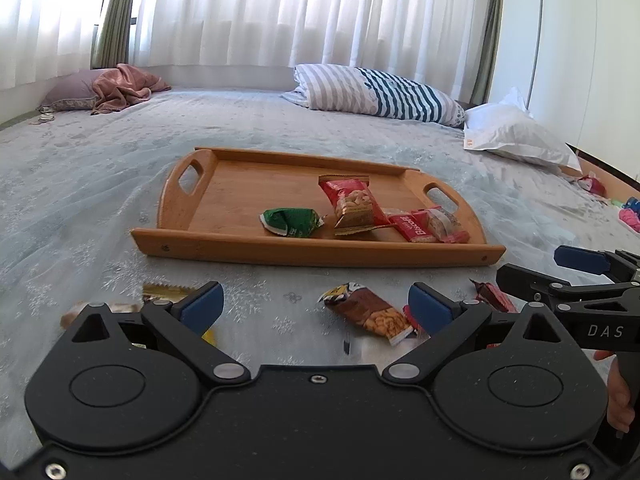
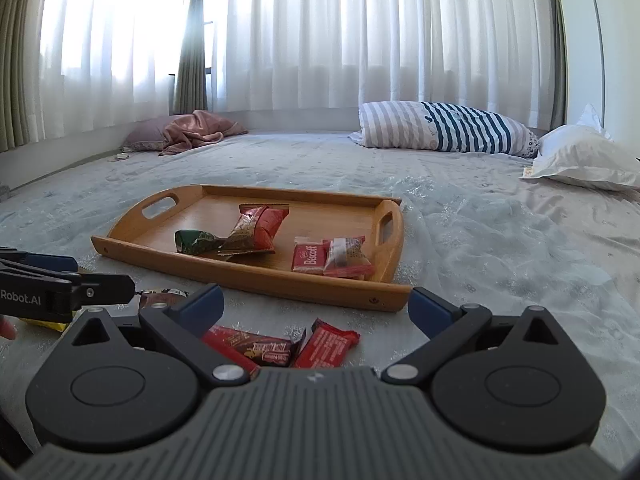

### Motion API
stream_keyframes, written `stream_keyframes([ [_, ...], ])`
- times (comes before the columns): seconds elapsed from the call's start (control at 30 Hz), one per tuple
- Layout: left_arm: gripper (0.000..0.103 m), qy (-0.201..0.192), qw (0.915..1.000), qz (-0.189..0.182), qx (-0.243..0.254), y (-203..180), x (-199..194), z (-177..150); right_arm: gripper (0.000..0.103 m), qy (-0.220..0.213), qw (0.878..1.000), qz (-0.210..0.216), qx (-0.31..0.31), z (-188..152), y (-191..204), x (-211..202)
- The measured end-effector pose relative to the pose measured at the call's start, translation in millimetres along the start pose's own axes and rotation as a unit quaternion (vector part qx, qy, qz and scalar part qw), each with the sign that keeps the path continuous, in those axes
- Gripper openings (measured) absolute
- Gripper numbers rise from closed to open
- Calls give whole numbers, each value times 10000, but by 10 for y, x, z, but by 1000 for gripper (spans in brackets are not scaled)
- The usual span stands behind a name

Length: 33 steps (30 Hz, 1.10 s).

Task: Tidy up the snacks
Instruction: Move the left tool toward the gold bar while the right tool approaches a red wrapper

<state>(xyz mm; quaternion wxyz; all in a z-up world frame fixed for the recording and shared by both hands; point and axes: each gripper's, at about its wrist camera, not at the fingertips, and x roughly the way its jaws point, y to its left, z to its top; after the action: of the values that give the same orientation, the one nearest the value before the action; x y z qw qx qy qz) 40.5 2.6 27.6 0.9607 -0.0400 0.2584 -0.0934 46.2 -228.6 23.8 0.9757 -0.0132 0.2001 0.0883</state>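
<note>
Both my tools gape wide and empty: left tool [image 1: 316, 308] over the brown packet [image 1: 370, 317], right tool [image 2: 316, 308] over red wrappers [image 2: 332, 346], low in frame, lined up for the tray [image 2: 256, 276] mid-frame on the bed.

place: home bedroom | evidence: bed [image 1: 280, 128], striped pillow [image 1: 380, 92], curtains [image 2: 320, 32]
</note>
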Motion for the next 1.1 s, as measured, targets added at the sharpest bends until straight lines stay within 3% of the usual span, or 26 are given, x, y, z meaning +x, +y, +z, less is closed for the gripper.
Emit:
stream_keyframes([
  [0.47,99,-235,9983,521,-79,176,-234,-215,103,77,9997,-245,61,-171,-13,-65],
  [0.6,75,-306,9966,758,-42,254,-301,-251,103,-29,9992,-377,140,-209,-10,-104],
  [0.67,67,-308,9959,852,-85,304,-311,-255,98,-97,9989,-413,201,-214,-8,-123],
  [0.73,54,-257,9950,954,-166,364,-304,-258,87,-98,9986,-473,219,-225,9,-126],
  [0.93,48,-108,9914,1221,-447,519,-204,-268,62,69,9981,-574,203,-278,81,-83],
  [1.1,44,-71,9917,1226,-368,513,-141,-277,55,276,9976,-570,270,-322,94,-11],
])
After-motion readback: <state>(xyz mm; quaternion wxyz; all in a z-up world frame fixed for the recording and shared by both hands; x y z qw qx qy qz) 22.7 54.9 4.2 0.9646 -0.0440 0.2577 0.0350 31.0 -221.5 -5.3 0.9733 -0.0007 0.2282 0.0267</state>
